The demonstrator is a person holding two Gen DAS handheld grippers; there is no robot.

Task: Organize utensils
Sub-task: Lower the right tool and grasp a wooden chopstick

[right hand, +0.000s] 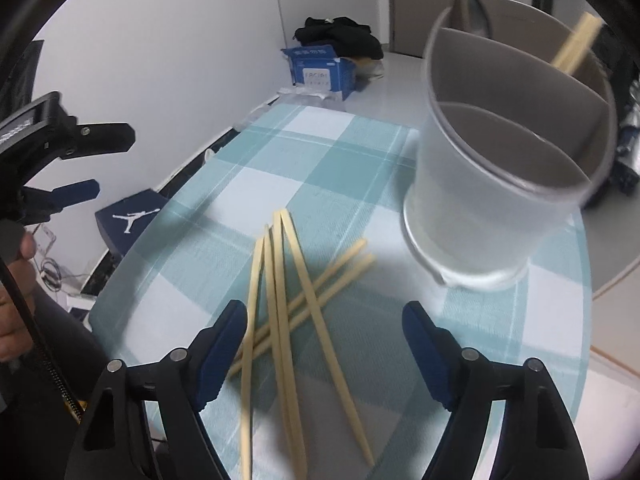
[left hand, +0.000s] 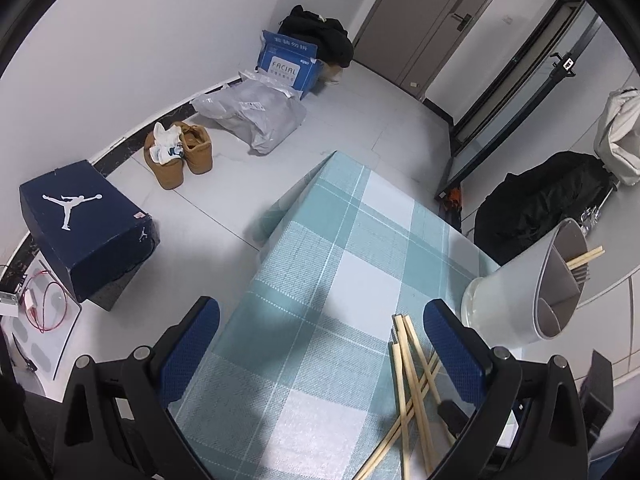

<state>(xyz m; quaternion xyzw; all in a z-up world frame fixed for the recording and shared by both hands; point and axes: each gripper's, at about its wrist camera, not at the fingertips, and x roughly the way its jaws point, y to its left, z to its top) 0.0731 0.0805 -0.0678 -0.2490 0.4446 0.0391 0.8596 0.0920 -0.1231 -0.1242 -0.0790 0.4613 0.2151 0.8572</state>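
right hand-held gripper (right hand: 324, 354) hangs low over the loose chopsticks (right hand: 280, 320), pads spread wide, several sticks lying in the gap on the surface (right hand: 320, 152) and none pinched, as far as this view tells. so the step in hand looks like picking a stick from the crossed pile. next move calls for straddling just one stick and squeezing without dragging its neighbours. left hand-held gripper (left hand: 320, 340) is off to the side, also parted and holding nothing, with plain checked cloth between its pads and the pile by its right pad. farther back, near the sticks, stands the divided utensil holder (right hand: 500, 184), already carrying chopsticks in its far compartment. that is where these should go, by my reckoning.
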